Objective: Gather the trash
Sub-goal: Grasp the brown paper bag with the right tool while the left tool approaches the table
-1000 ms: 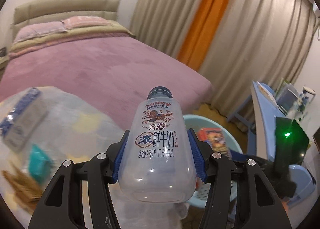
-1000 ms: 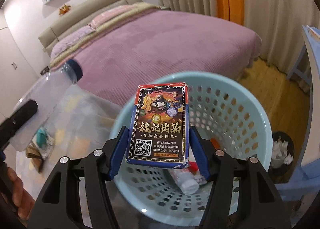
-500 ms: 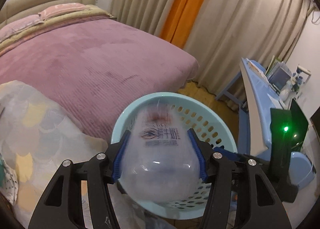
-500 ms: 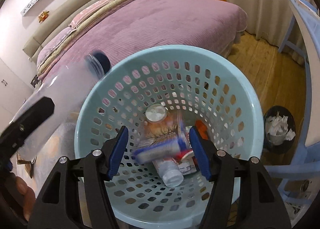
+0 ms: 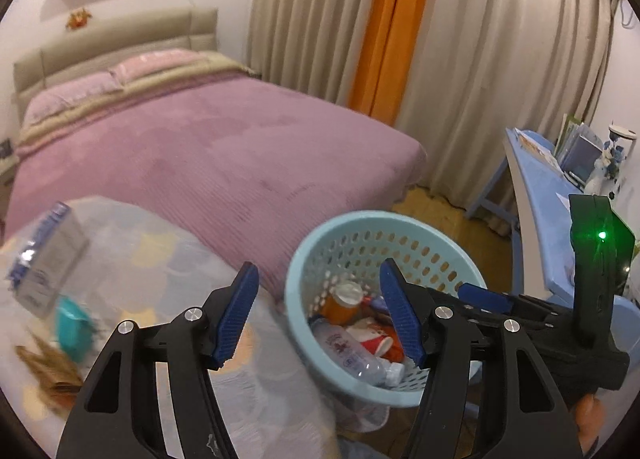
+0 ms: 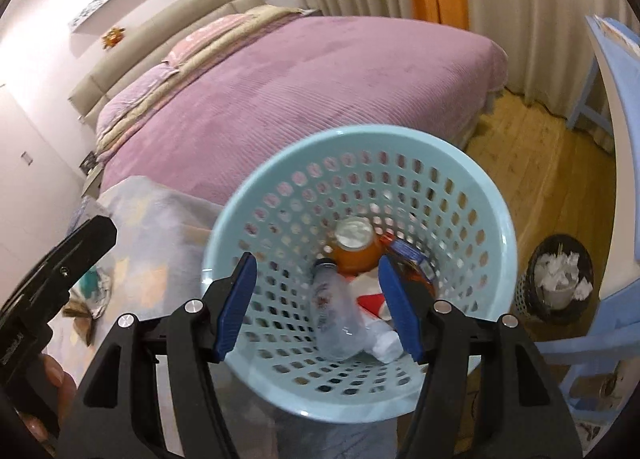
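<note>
Both claws are wide open and hold nothing. The left claw (image 5: 320,315) and the right claw (image 6: 316,307) hang over the blue basket (image 6: 472,195). A clear bottle (image 6: 336,315) and an orange jar (image 6: 356,247) lie inside it, near the purple bed (image 6: 320,75).

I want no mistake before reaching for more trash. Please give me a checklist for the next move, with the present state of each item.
1. Left hand-held gripper open, nothing between fingers: ok.
2. Right hand-held gripper open, nothing held: ok.
3. Clear bottle lies inside the blue basket: ok.
4. Basket upright, room left: ok.
5. Trash remaining on the cloth: teal item, grey carton, brown wrapper: not ok.
6. Exact shape of the teal item: cannot tell, blurred.
</note>
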The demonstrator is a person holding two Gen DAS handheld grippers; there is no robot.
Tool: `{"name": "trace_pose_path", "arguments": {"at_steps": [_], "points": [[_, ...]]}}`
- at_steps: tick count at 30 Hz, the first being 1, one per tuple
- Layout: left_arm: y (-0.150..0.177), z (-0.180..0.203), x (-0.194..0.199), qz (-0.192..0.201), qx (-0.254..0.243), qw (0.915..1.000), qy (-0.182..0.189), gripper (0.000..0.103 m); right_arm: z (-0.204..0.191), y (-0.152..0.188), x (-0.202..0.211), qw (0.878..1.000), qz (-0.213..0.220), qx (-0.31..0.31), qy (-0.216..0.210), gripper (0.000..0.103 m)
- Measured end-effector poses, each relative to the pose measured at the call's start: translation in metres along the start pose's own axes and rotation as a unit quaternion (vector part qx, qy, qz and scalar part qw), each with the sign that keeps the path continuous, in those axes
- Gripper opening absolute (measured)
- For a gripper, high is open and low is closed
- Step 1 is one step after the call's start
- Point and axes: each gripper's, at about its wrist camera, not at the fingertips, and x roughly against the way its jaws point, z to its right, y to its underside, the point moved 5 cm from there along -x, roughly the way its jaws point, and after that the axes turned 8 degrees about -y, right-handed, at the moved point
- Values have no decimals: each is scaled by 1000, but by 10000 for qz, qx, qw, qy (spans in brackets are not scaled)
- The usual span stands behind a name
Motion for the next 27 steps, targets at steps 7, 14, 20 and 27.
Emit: {"name": "trace_pose_path", "arguments": {"at_steps": [7,14,20,27], "points": [[8,-37,42,240,180,9984,-470,65,-62,10,9,9969,109,706,-341,60],[30,-111,69,211,707,9923,-995,65,-117,22,-6,9903,-58,1267,-566,60],[52,-180,85,72,1280,9822,-1374,65,-171,43,-29,9800,-306,1735,-922,60],[81,-240,101,16,1763,9696,-1694,65,-237,71,-49,9603,-443,2505,-1145,60]]}}
